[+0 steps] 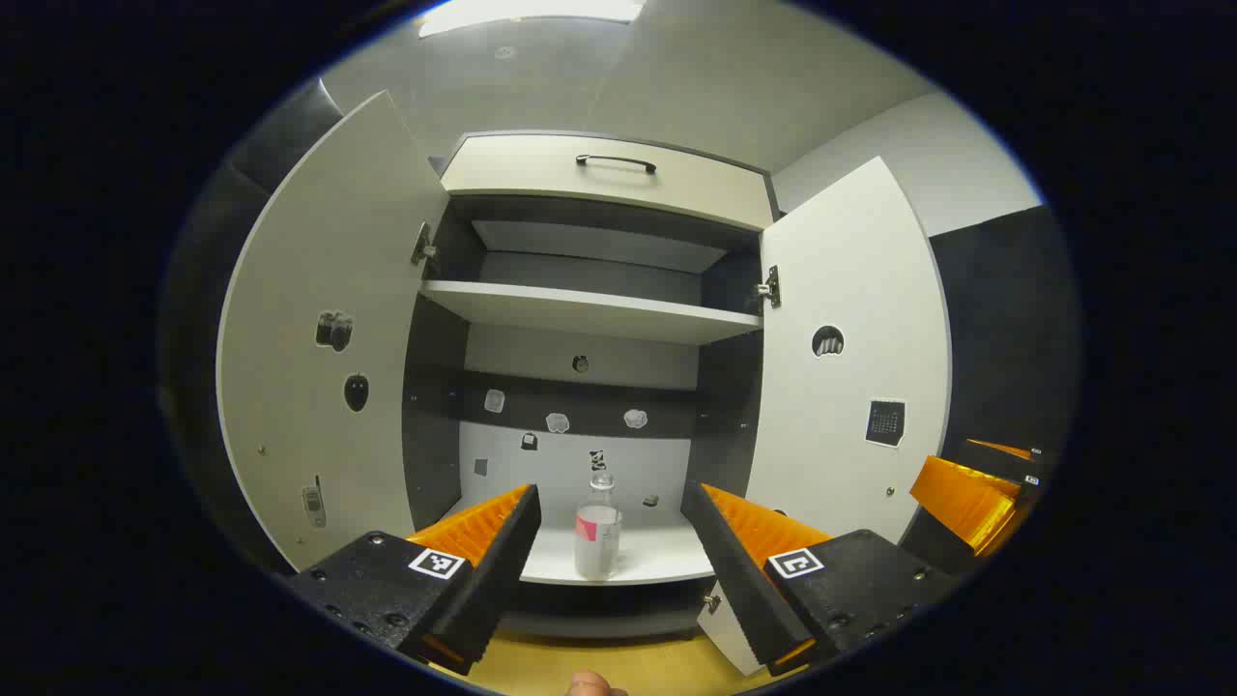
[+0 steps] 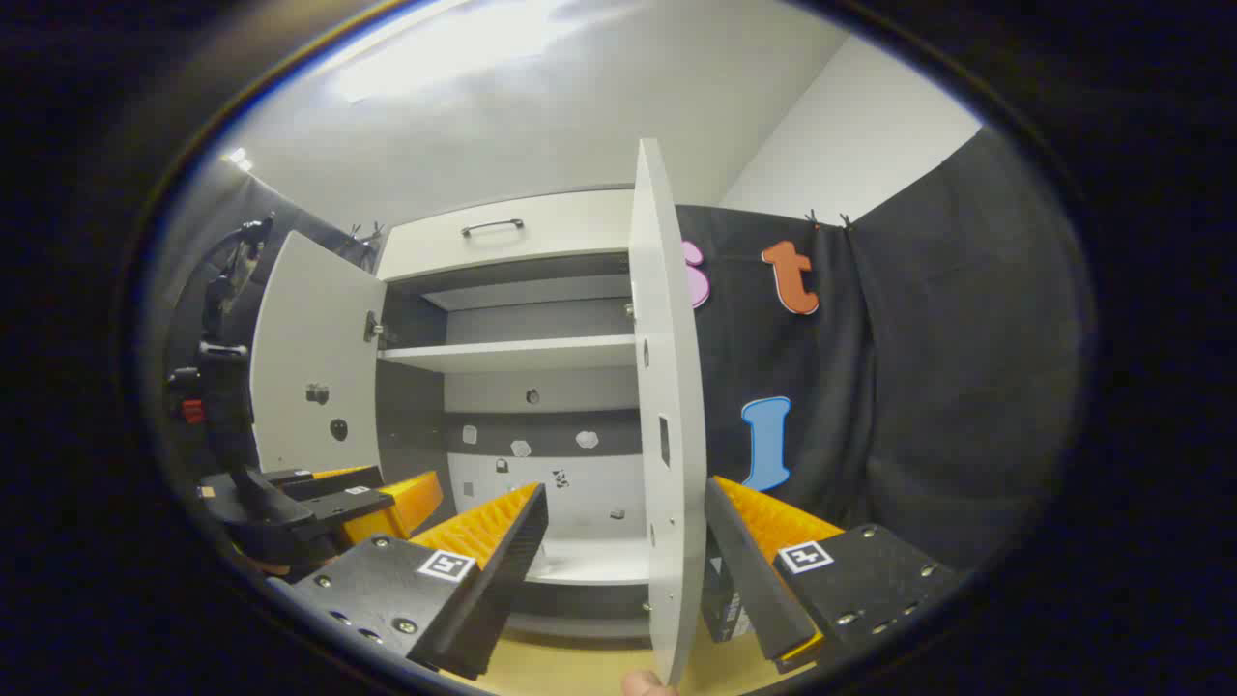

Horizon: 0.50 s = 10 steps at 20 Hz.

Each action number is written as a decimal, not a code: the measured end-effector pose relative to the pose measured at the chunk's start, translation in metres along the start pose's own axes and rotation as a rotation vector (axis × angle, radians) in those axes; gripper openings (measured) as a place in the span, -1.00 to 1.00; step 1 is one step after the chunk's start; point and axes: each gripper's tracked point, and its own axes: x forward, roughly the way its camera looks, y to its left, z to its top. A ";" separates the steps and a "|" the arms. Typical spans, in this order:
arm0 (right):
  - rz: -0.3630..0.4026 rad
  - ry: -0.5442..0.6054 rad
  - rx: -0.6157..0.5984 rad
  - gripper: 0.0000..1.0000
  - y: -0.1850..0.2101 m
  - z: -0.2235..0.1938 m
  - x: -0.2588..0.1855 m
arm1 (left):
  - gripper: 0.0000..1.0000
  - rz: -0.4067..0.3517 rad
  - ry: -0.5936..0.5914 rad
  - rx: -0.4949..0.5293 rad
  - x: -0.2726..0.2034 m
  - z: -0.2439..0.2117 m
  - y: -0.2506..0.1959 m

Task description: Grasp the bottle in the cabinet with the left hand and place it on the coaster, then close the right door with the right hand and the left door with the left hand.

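cabinet (image 1: 599, 242): both doors swung wide open
bottle (image 1: 598, 536): clear, pink label, upright on the bottom shelf (image 1: 657, 556) near its front edge, nothing touching it
left gripper (image 1: 609, 541): fingers spread apart, holding nothing, bottle lined up in the gap but farther in
right gripper (image 2: 626, 541): fingers spread apart, right door (image 2: 667, 416) edge-on between them, contact unclear
left door (image 1: 329, 358): open, stickers on inner face
coaster: can't locate it

Recording booth, not real home: black cloth wall (image 2: 908, 387) pinned with clips, plain white cabinet (image 1: 599, 184) with paper picture stickers (image 1: 333, 331) on open doors, camera stand (image 2: 227, 319) beside.
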 end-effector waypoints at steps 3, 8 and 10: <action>-0.008 0.009 -0.008 0.97 -0.004 -0.003 -0.001 | 0.96 -0.002 0.017 -0.004 0.004 -0.007 -0.003; -0.019 0.016 -0.022 0.96 -0.006 -0.006 -0.004 | 0.96 0.005 0.029 -0.004 0.004 -0.012 -0.002; -0.019 0.013 -0.026 0.95 -0.006 -0.006 -0.007 | 0.96 0.012 0.029 -0.007 0.003 -0.011 0.001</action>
